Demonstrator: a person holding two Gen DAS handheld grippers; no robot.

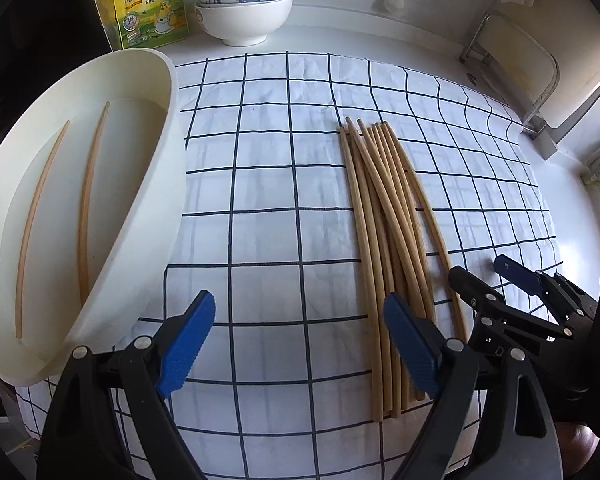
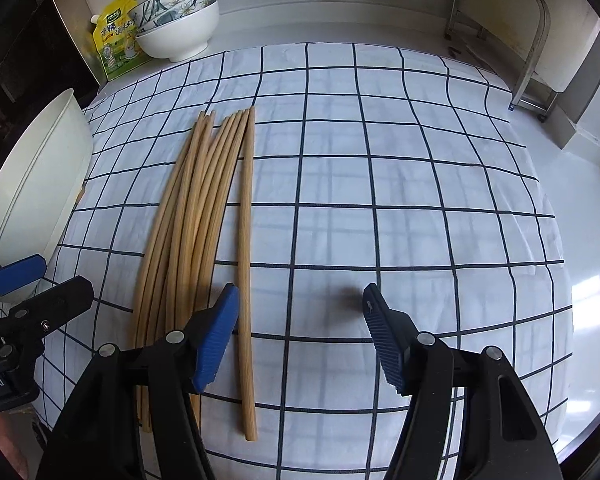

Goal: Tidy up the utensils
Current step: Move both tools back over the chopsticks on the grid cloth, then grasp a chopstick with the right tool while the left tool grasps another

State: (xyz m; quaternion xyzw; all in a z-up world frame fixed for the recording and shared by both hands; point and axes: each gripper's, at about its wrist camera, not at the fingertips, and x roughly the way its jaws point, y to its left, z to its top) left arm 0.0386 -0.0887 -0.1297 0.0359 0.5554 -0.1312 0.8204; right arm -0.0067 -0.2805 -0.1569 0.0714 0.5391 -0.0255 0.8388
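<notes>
Several wooden chopsticks (image 1: 384, 240) lie in a loose bundle on the checked cloth (image 1: 268, 184); they also show in the right wrist view (image 2: 196, 232). Two chopsticks (image 1: 88, 208) lie inside a white oval tray (image 1: 156, 184) at the left. My left gripper (image 1: 300, 344) is open and empty, between tray and bundle. My right gripper (image 2: 300, 340) is open and empty, just right of the bundle, with one separate chopstick (image 2: 246, 264) beside its left finger. The right gripper also shows in the left wrist view (image 1: 488, 276).
Stacked bowls (image 1: 244, 12) and a yellow seasoning pouch (image 1: 152, 12) stand at the back left. A folding metal chair (image 2: 512, 40) stands beyond the table's back right. The white tray's wall (image 2: 40, 184) is at the left of the right wrist view.
</notes>
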